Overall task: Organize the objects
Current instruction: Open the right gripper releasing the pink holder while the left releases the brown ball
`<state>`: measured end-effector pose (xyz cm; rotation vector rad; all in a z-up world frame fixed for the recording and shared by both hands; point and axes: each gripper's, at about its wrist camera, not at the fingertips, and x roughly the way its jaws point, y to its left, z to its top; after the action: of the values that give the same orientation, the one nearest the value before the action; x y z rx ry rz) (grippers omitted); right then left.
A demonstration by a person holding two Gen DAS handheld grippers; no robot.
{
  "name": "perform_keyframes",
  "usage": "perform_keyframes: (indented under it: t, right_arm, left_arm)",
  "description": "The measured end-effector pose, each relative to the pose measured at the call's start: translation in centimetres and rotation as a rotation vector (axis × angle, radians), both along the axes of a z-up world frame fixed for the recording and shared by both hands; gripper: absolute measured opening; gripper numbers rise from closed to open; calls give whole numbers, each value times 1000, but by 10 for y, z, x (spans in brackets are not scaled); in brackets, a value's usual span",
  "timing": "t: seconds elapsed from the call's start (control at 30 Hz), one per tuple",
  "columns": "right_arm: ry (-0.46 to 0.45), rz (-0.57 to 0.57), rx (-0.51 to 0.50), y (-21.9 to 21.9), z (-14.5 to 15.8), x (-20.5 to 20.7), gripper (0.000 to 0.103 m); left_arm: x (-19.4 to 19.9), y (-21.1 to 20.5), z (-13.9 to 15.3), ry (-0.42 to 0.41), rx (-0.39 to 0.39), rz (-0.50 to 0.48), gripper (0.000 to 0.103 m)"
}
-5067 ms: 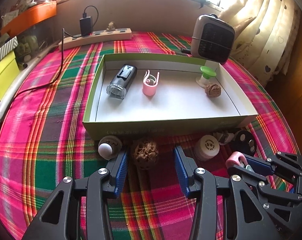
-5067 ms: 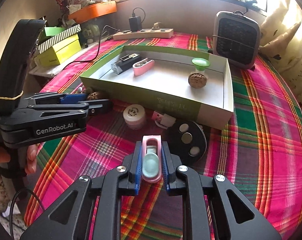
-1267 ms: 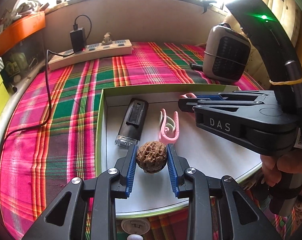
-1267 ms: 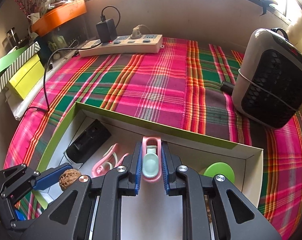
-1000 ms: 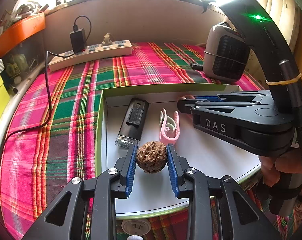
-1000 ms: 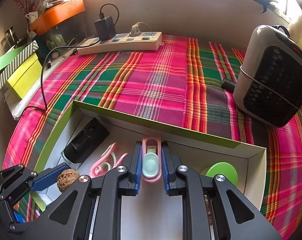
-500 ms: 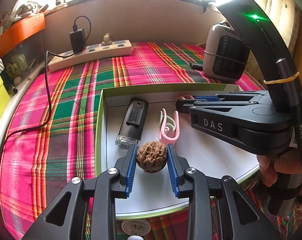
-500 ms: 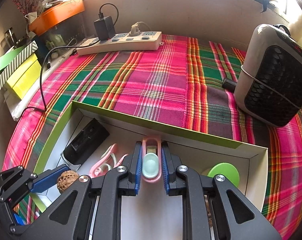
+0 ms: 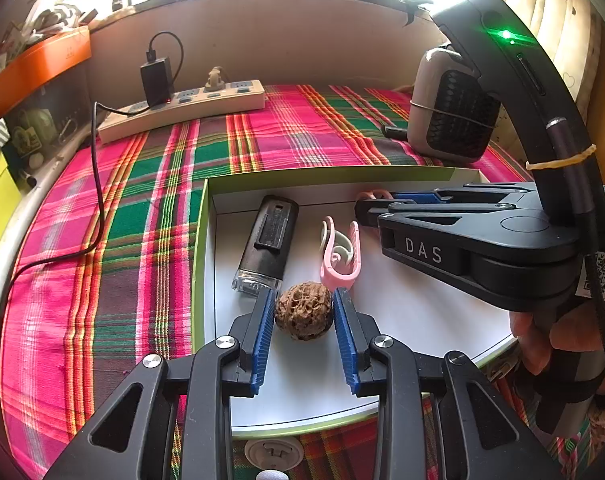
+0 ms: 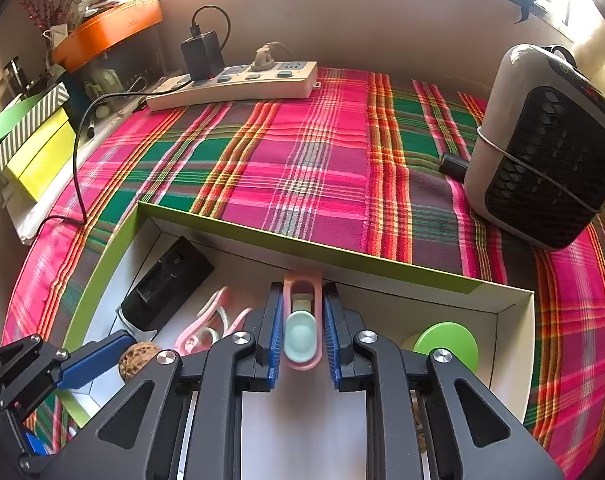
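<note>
Walnut (image 9: pixel 303 311) clamped in left hand-held gripper (image 9: pixel 302 316) over white box (image 9: pixel 402 312), right hand-held gripper (image 10: pixel 300 334) pinching pink clip (image 10: pixel 301 330), black flashlight (image 9: pixel 268 246) inside box.

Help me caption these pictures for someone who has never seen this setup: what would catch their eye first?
Probably the loud pink-and-green plaid cloth across the whole table, with the shallow green-edged box lying open on it. Next, the two black grippers over that box: the left gripper clasps a wrinkled brown walnut near the front left, and the right gripper pinches a pink clip by the far wall.
</note>
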<state>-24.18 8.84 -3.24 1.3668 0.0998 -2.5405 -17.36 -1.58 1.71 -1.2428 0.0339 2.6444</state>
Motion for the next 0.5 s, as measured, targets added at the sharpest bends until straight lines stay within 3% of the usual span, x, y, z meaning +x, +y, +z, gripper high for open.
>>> perform_keyframes:
  t: [0.5]
  right_arm:
    - [6,-22,7,2,2,3,28]
  left_arm:
    - [1,0,1,2,-3,6,33]
